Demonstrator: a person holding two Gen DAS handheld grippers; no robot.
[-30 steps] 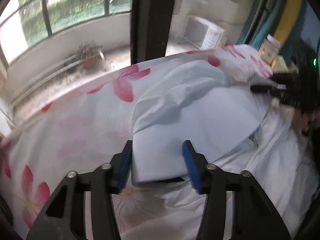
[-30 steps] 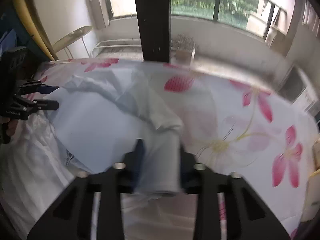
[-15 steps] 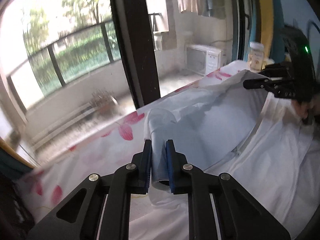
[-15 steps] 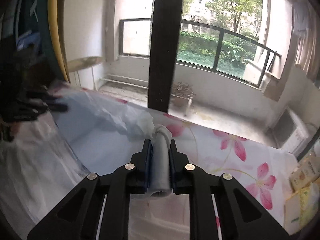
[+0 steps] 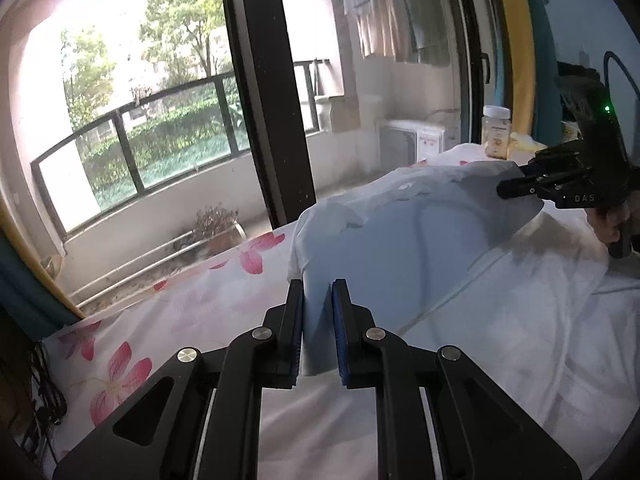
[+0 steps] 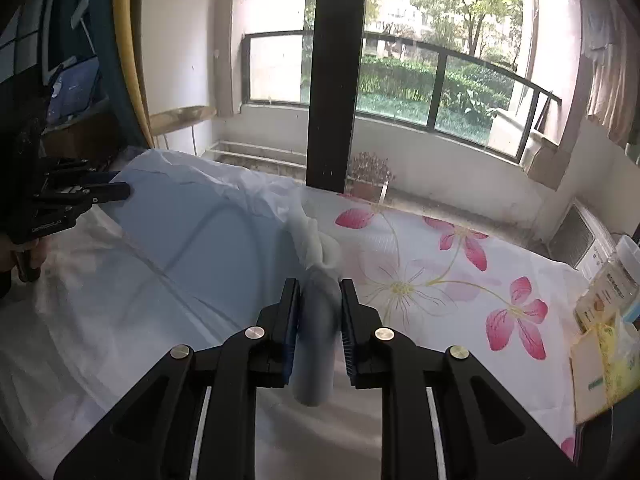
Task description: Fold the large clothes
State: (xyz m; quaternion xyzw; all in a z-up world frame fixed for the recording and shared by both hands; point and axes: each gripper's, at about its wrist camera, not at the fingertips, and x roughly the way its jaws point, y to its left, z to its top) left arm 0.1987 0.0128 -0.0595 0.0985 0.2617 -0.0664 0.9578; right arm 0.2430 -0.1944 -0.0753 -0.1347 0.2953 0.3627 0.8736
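Held one corner of the garment [image 5: 400, 248] in the left gripper [image 5: 318, 332], jaws nearly closed on the cloth, lifted off the sheet [image 5: 180, 320]. Pinched the other corner, bunched, just as narrowly in the right gripper [image 6: 320, 332]. Called, probably, for level hands and a taut edge between them before laying the fold over the part spread on the sheet.

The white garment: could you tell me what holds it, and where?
Both hold the white garment: left hand-held gripper pinches one bunched edge, right hand-held gripper another.
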